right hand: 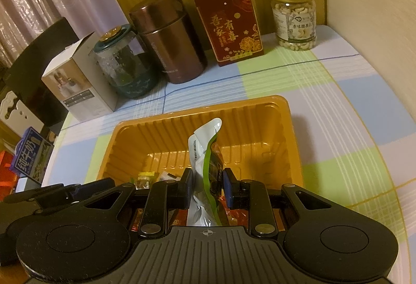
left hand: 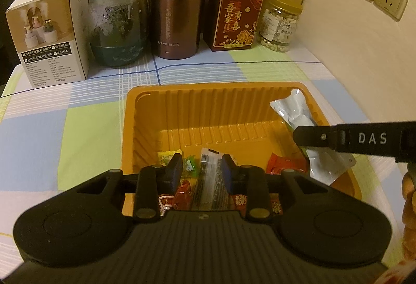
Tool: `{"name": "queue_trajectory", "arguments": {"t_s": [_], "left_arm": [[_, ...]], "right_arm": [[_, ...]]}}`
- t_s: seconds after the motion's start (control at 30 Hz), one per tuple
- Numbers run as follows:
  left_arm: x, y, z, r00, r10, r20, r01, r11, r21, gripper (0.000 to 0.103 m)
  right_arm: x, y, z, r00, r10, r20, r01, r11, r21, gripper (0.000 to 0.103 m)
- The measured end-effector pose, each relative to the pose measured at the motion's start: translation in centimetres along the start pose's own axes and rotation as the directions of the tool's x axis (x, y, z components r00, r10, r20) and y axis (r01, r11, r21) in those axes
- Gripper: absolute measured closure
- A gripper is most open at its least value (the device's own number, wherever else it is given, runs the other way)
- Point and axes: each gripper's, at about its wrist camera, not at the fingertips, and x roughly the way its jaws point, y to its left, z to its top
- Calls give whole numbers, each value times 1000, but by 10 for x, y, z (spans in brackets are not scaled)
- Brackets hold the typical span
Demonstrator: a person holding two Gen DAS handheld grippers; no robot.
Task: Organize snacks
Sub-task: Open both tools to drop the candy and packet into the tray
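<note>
The right hand-held gripper is clamped on a silver-green snack pouch, upright, long axis pointing away, directly over the orange tray. The left hand-held gripper hovers over the wrapped candies, jaws slightly apart, empty.

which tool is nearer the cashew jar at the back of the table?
Right. The right tool, clamping a silver-green pouch over the orange tray, sits on the side of the cashew jar. The left tool is further left, over the candies.
</note>
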Motion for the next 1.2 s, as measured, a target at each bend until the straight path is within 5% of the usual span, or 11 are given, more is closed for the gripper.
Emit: {"name": "queue_trajectory", "arguments": {"t_s": [0.5,0.57,0.6,0.63,0.73,0.9,1.2], "left_arm": [[1,1,-1,1000,-2,-5,2,1000,3,74],[0,0,-2,1000,0,-4,1,1000,4,74],[0,0,-2,1000,0,-3,0,1000,5,73],[-1,0,-2,1000,1,-2,-1,1000,7,73],[-5,0,-3,1000,6,4,-6,1000,8,70],[-16,-5,-8,1000,21,18,-22,1000,19,46],[-55,-18,-23,997,44,66,-46,998,32,21]], "right_arm": [[0,-1,3,999,38,29,-39,999,18,77],[-2,-1,4,998,34,46,-35,999,10,63],[-4,-1,4,998,30,62,-30,999,12,45],[-7,-3,4,996,30,79,-32,999,21,39],[-13,-8,4,995,24,94,-27,999,37,39],[-24,-18,-1,996,1,88,-6,998,63,38],[-58,-30,-27,998,-25,55,20,995,97,38]]}}
